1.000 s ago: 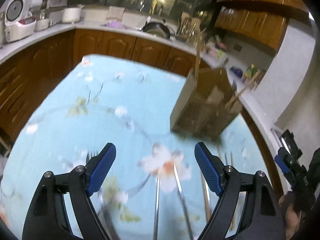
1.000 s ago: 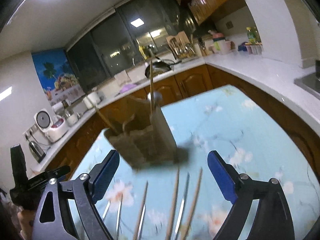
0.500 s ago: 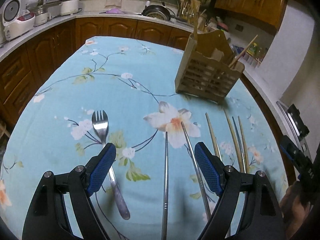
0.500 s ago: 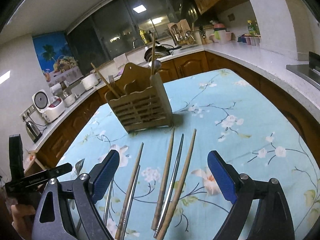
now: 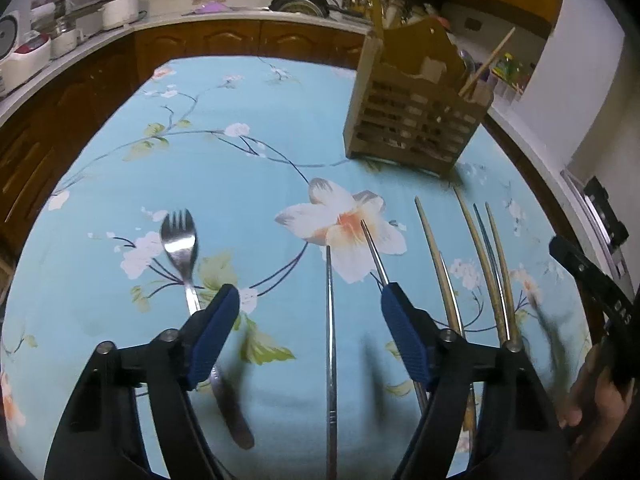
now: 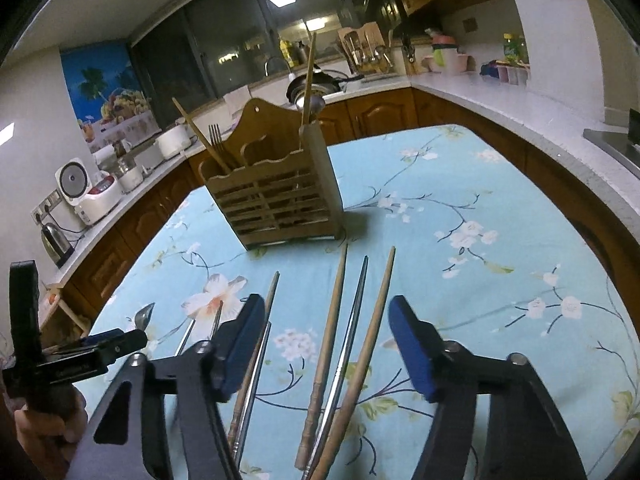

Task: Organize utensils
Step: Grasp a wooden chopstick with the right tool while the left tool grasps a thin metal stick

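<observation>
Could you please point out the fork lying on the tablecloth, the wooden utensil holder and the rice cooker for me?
fork [image 5: 179, 236]: left wrist view, on its head below the tines.
wooden utensil holder [image 6: 272, 204]: right wrist view, on its slatted front.
rice cooker [image 6: 86, 188]: right wrist view, on its white body.

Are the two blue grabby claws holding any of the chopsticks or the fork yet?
No, nothing is held. The left gripper is closing above a metal chopstick; the right gripper is closing above three chopsticks, not touching them.
</observation>
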`<action>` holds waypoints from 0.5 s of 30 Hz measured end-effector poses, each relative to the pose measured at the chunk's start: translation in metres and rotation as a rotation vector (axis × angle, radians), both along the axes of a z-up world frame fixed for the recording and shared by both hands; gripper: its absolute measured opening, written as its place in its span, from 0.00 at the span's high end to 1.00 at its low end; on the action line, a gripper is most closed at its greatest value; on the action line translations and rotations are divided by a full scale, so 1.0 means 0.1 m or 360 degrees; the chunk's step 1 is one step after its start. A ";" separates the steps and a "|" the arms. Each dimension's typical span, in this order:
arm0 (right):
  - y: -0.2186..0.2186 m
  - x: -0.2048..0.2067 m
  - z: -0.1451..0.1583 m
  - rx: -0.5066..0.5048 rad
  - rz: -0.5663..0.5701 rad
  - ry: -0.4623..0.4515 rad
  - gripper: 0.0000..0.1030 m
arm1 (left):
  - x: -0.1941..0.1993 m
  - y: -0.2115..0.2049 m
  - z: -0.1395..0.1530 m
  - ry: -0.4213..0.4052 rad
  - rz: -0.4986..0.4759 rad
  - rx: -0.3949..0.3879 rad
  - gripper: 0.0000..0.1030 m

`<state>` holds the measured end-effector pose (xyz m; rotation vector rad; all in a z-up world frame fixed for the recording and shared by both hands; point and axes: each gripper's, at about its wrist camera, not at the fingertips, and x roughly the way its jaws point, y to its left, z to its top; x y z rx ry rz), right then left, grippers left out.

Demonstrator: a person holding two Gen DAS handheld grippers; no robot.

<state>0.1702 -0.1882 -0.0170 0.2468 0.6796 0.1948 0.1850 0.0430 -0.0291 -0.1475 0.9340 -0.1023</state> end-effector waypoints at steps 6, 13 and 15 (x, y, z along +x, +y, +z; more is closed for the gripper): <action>0.06 0.23 -0.13 -0.0016 0.0029 0.0094 0.56 | 0.13 -0.06 -0.13 0.0079 -0.0040 0.0014 0.43; 0.17 0.61 -0.26 -0.0047 0.0077 0.0168 0.67 | 0.25 -0.08 -0.28 0.0179 -0.0074 0.0039 0.54; 0.20 0.74 -0.30 -0.0065 0.0088 0.0196 0.69 | 0.28 -0.08 -0.31 0.0202 -0.0083 0.0041 0.57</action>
